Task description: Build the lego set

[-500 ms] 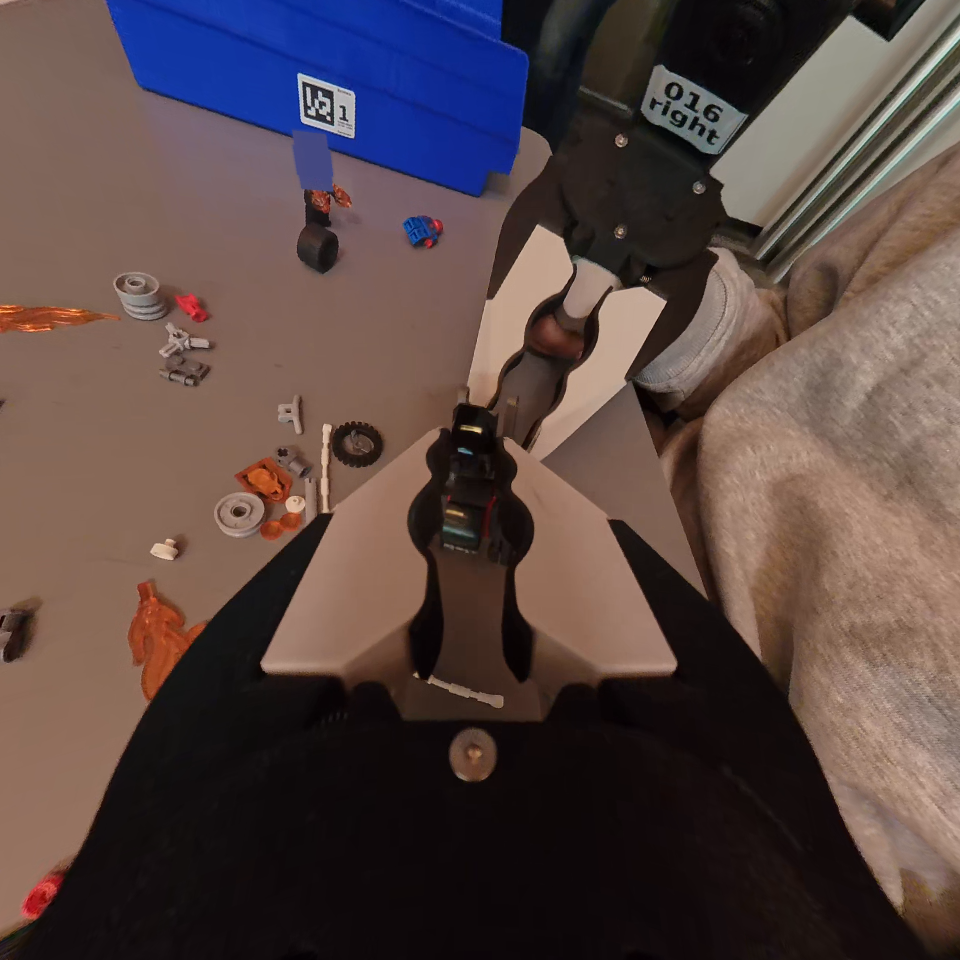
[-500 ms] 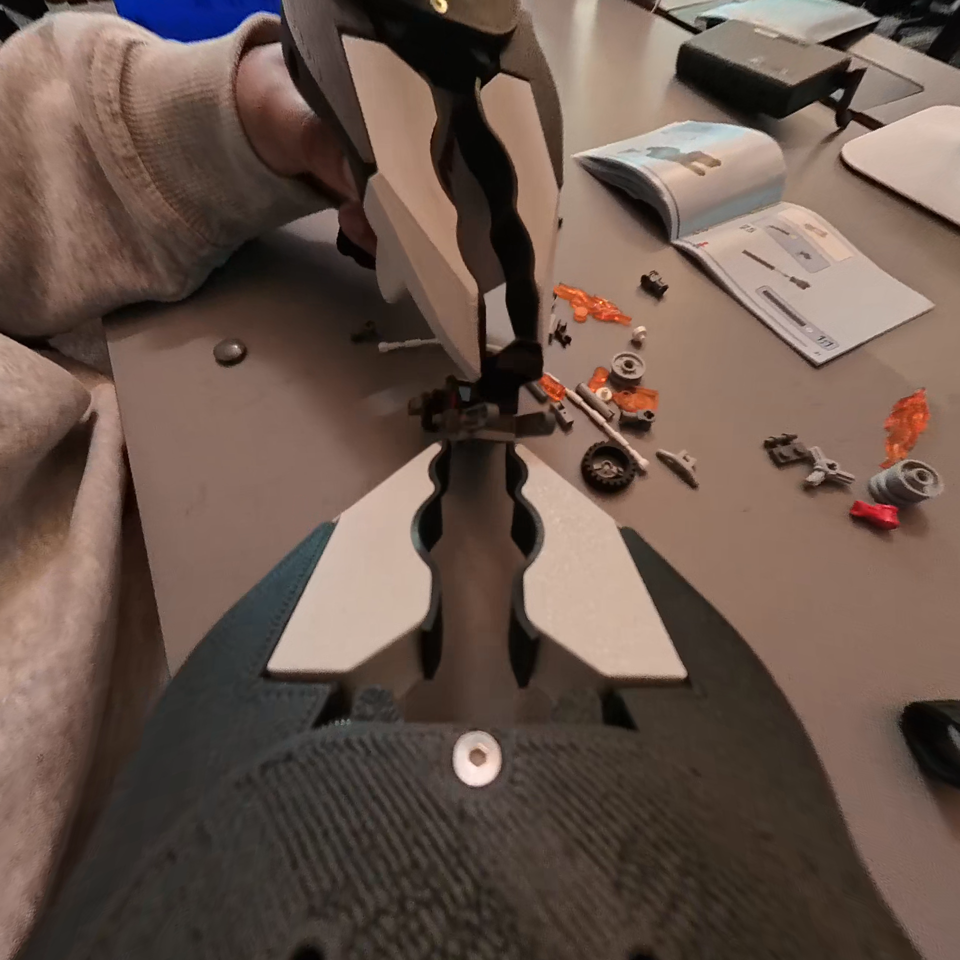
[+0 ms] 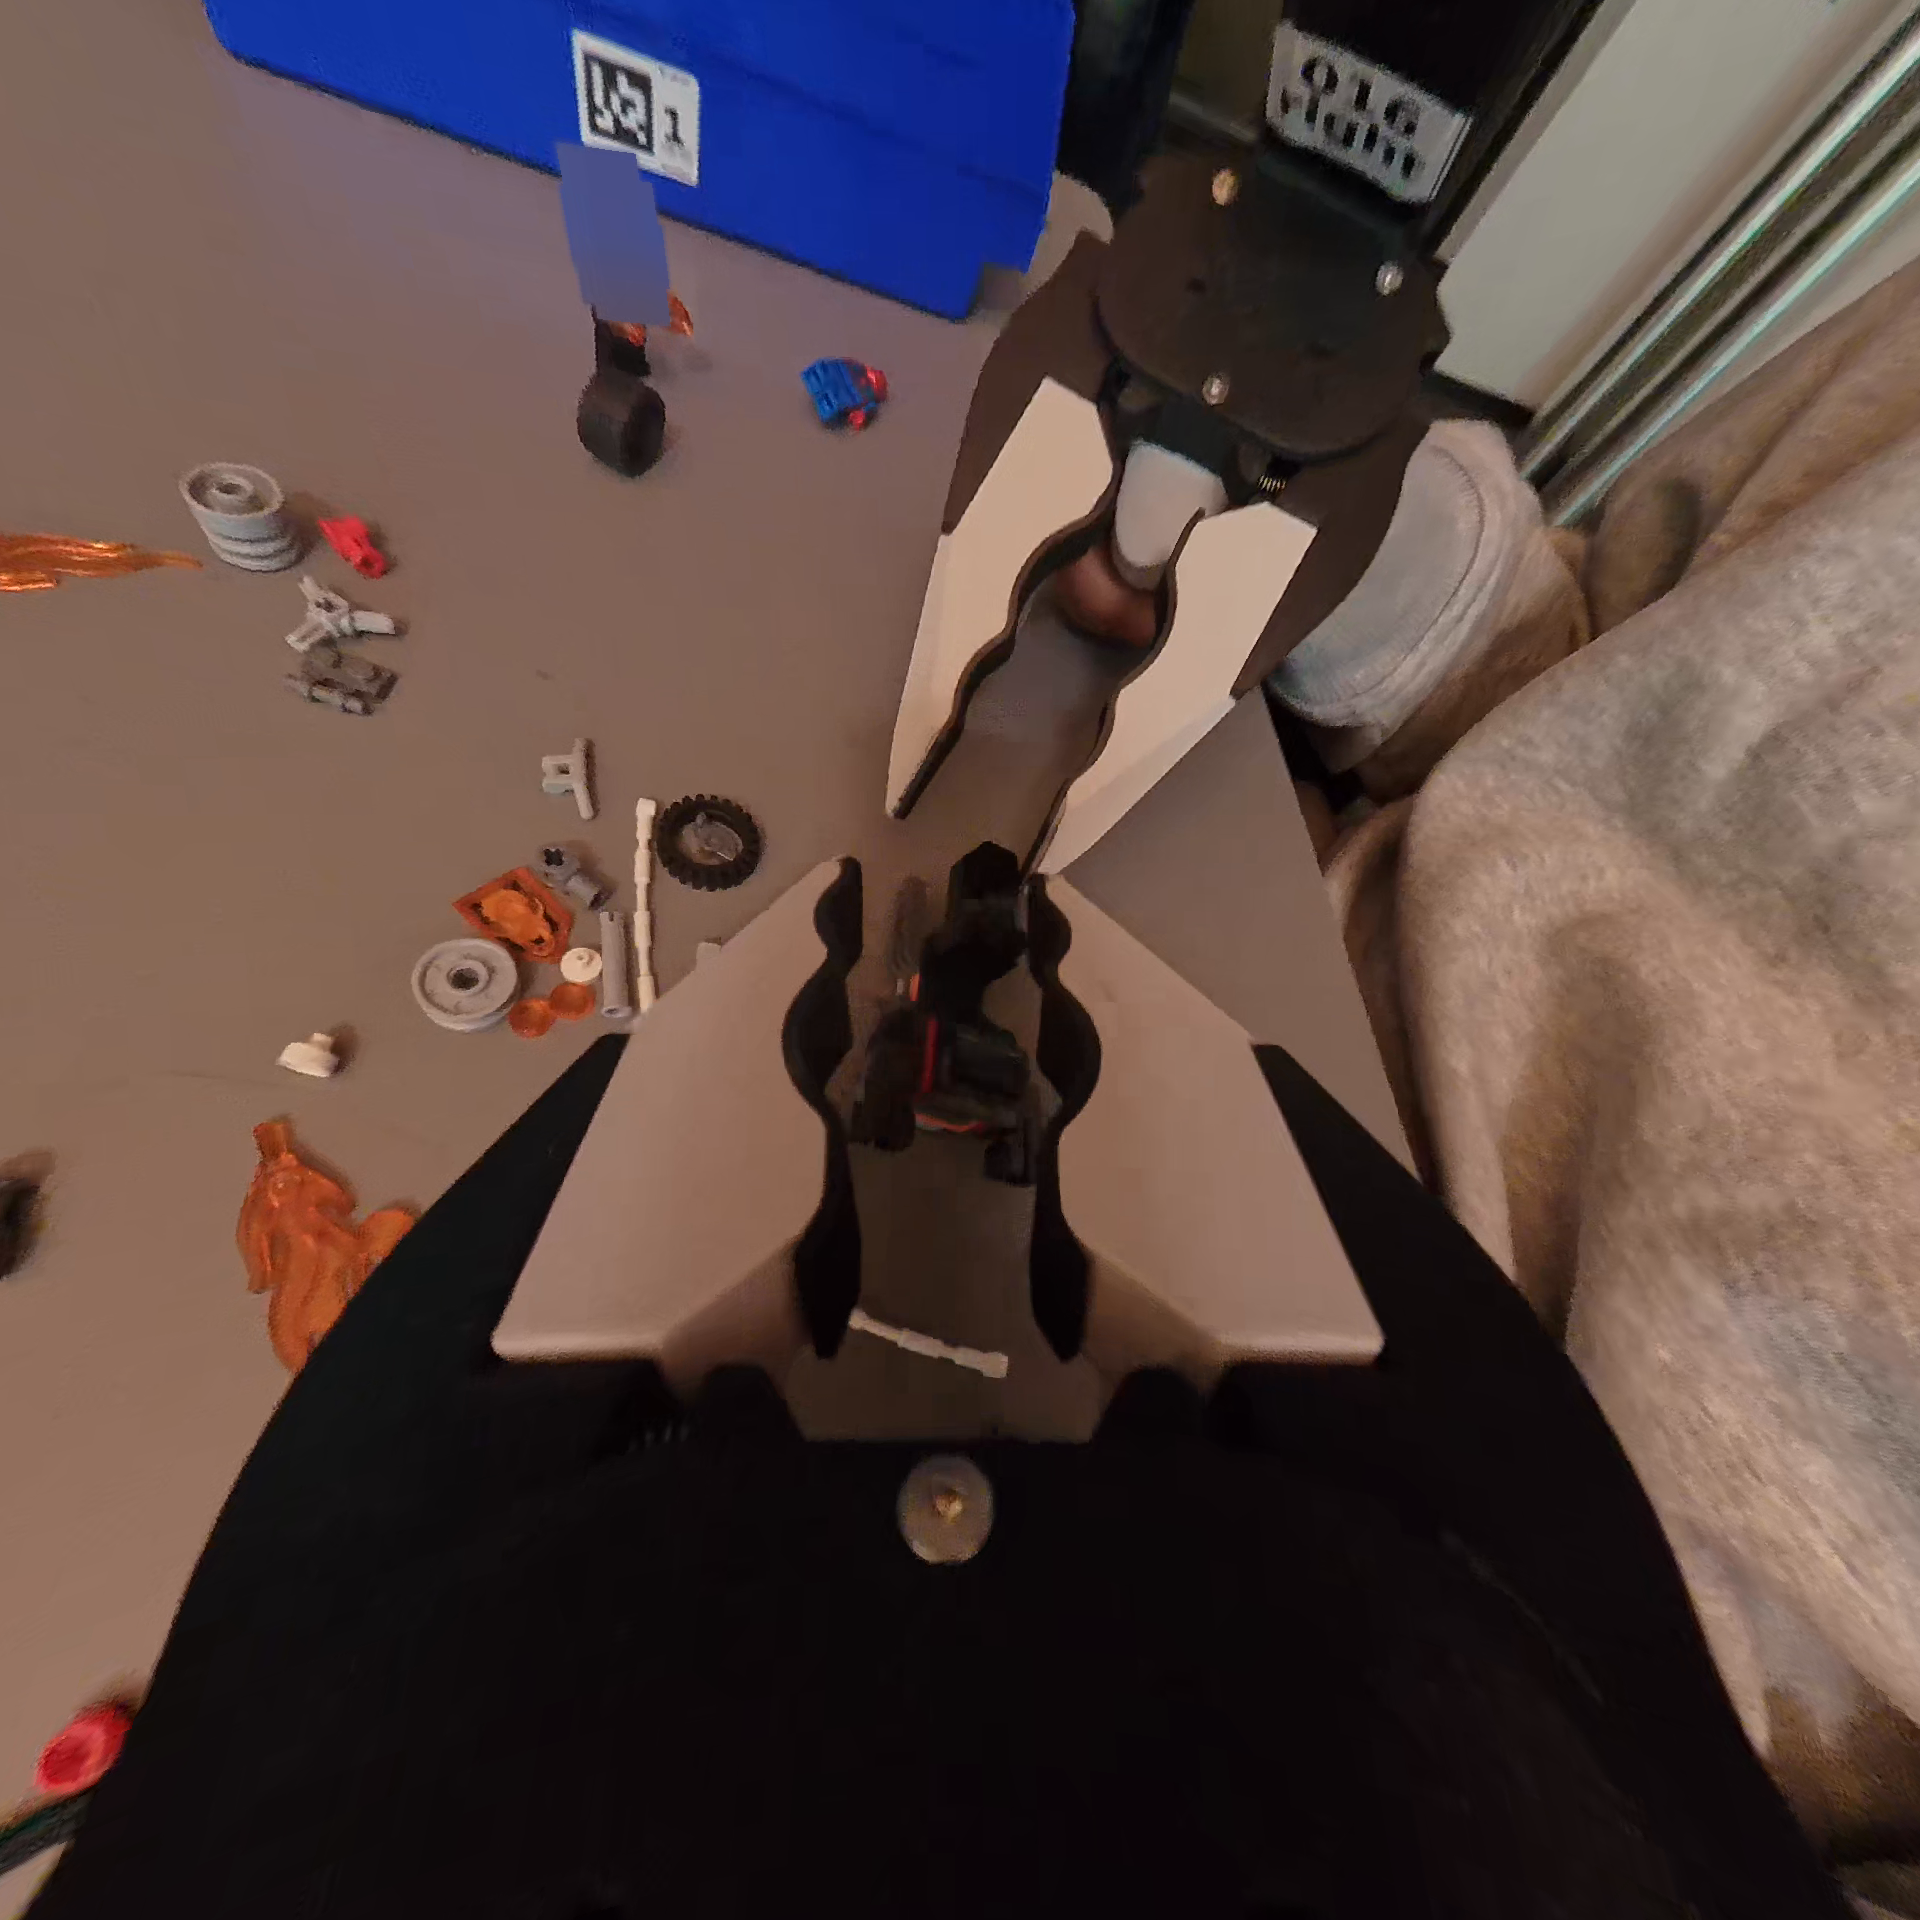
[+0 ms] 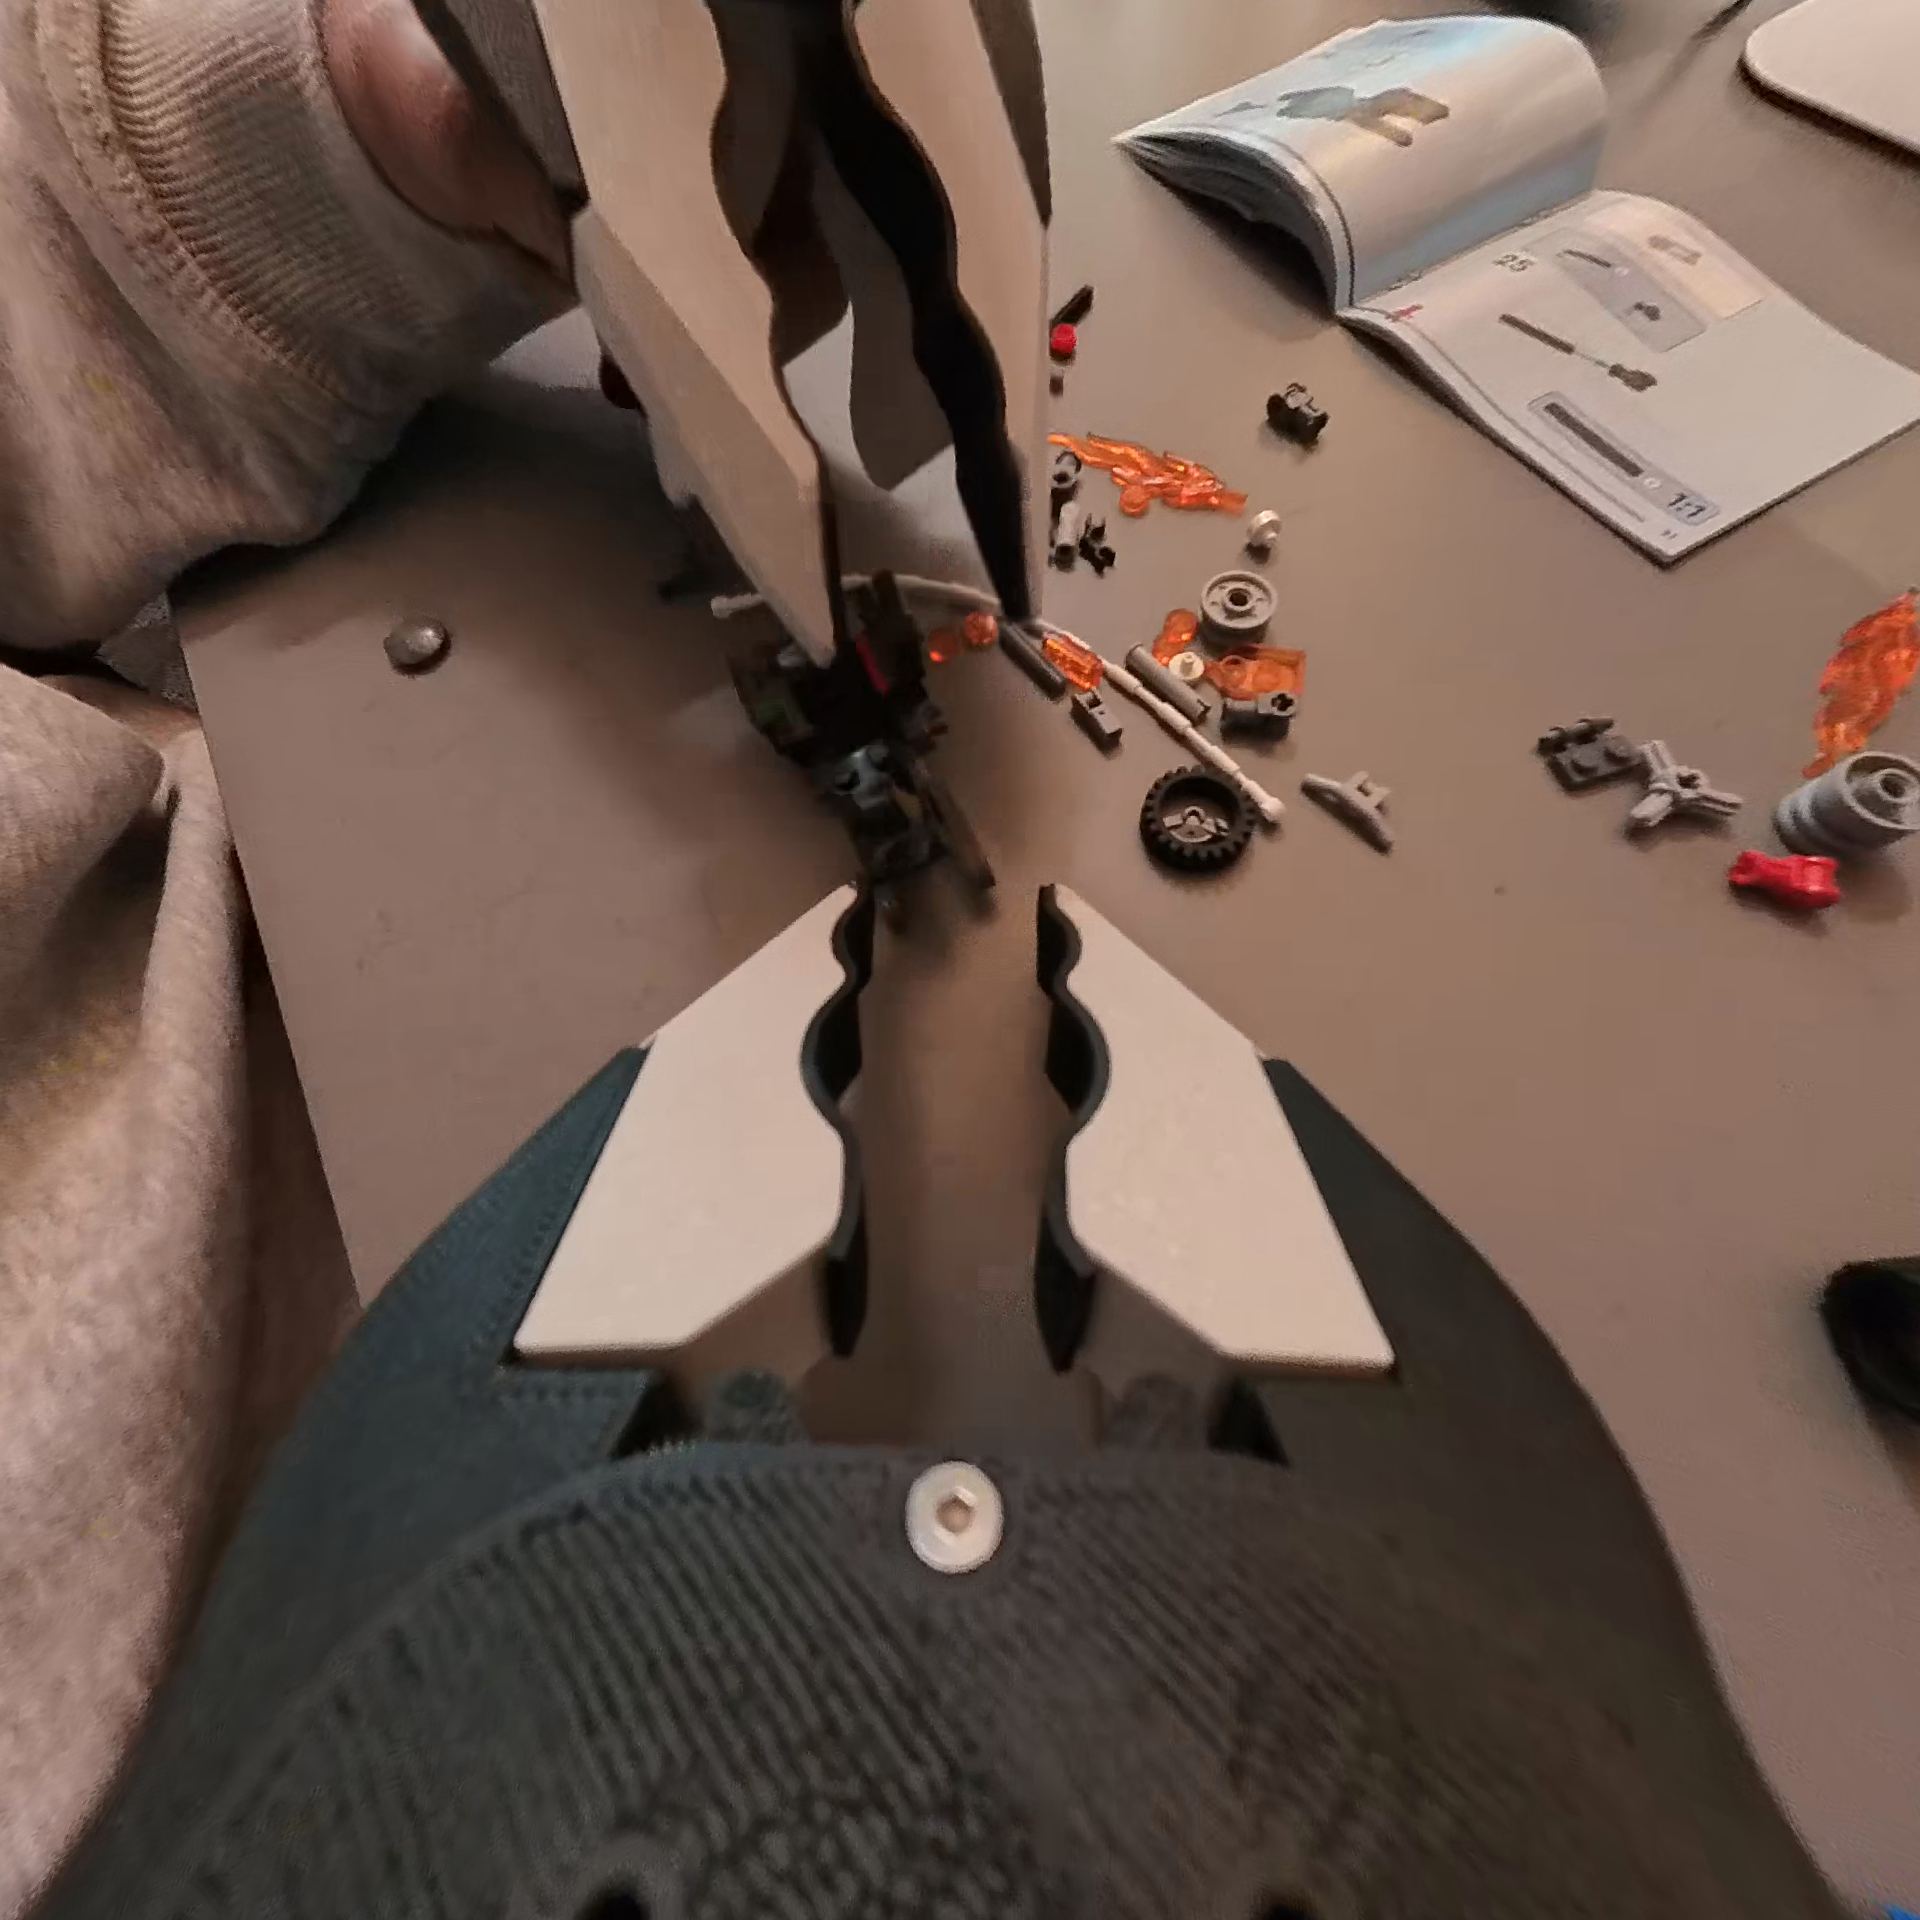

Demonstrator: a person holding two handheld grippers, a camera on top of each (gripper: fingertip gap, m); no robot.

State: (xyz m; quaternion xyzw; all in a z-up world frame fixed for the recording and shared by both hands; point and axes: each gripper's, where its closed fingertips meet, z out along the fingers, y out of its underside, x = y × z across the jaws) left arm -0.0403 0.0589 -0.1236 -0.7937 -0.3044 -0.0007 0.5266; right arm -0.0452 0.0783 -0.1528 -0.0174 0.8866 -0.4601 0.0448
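Half a second ago the left gripper (image 3: 940,883) pinched the dark lego assembly (image 3: 956,1029); now both it and the right gripper (image 4: 945,904) stand open, and the assembly lies loose on the tabletop (image 4: 1351,1039) between the left fingers. It likely needs regripping. Its long axis runs along those fingers, pointing toward the right gripper.

Two grey wheel hubs (image 4: 1236,603) (image 4: 1860,805), one black tyre (image 4: 1195,826), one booklet (image 4: 1558,260).
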